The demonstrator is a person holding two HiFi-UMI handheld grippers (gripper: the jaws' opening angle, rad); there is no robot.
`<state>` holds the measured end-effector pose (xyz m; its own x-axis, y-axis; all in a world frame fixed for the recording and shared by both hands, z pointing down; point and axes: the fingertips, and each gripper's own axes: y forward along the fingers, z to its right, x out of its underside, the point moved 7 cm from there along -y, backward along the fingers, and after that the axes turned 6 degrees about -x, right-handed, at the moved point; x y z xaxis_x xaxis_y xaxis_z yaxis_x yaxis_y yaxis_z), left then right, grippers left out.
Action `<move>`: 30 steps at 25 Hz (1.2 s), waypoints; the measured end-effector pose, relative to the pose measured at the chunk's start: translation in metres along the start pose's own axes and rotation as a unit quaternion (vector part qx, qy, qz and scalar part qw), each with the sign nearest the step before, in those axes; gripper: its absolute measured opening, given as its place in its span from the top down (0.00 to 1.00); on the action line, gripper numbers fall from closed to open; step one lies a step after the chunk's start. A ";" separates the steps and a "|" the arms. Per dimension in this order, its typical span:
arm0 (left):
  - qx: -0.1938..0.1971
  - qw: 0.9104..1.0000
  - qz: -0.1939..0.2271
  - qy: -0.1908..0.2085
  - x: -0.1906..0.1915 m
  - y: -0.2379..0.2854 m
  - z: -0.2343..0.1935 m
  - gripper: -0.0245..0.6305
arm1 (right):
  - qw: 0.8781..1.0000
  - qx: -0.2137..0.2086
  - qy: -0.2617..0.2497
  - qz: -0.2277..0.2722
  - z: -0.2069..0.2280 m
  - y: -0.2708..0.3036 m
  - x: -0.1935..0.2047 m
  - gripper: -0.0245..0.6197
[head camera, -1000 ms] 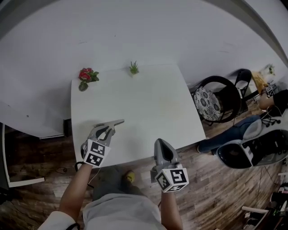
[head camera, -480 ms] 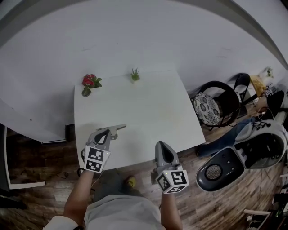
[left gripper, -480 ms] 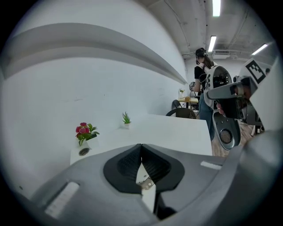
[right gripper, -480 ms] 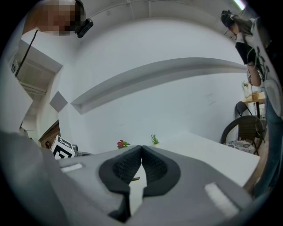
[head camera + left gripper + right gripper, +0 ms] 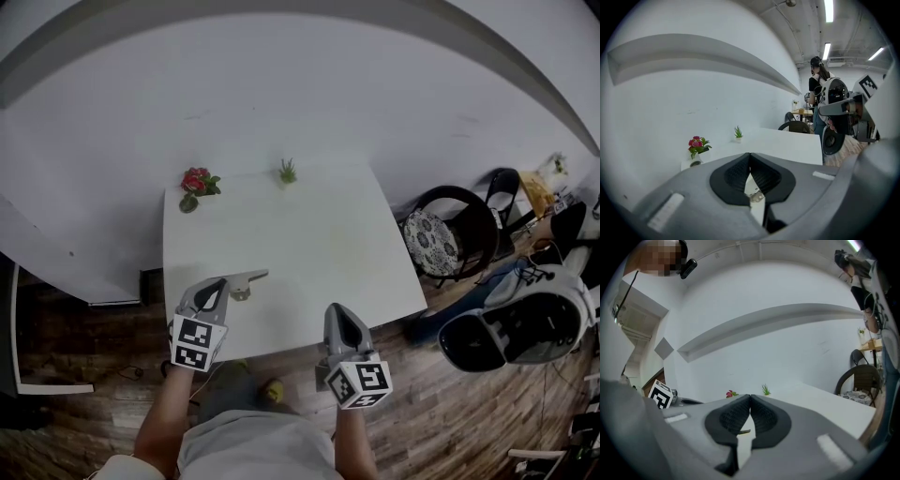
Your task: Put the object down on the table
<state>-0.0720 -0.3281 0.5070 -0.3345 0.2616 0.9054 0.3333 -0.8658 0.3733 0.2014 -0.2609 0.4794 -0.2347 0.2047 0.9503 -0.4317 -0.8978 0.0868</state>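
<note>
A small metallic object (image 5: pixel 241 293) lies on the white table (image 5: pixel 309 244) near its front left part. In the left gripper view the small metallic object (image 5: pixel 756 197) shows low in the gap behind the pads. My left gripper (image 5: pixel 255 276) hovers just over it, jaws shut, with nothing between the pads (image 5: pixel 750 154). Over the table's front edge my right gripper (image 5: pixel 338 310) is held shut and empty, and its pads meet at the tips (image 5: pixel 750 396).
A pot of red flowers (image 5: pixel 194 182) and a small green plant (image 5: pixel 287 172) stand at the table's far edge against the white wall. A black chair (image 5: pixel 450 223) and a white round machine (image 5: pixel 511 328) stand to the right. A wooden floor lies below.
My left gripper has lifted a little off the table, and the small object stays below its tip. The right gripper has kept still. The head view has shifted slightly.
</note>
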 end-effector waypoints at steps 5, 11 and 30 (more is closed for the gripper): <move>-0.004 1.000 0.015 -0.011 -0.009 -0.014 0.000 0.95 | 1.000 -0.004 -0.005 0.002 -0.003 -0.002 -0.008 0.96; -0.005 0.999 0.040 -0.012 -0.026 -0.035 0.001 0.95 | 1.000 -0.010 -0.013 0.003 -0.009 -0.009 -0.016 0.96; -0.039 0.995 0.091 -0.008 -0.046 -0.084 -0.019 0.95 | 0.999 -0.010 -0.037 0.004 -0.018 -0.018 -0.029 0.96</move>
<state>-0.1013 -0.2755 0.4307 -0.2606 0.1028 0.9599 0.3183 -0.9296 0.1860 0.2002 -0.2433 0.4454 -0.1737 0.1678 0.9704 -0.4473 -0.8913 0.0740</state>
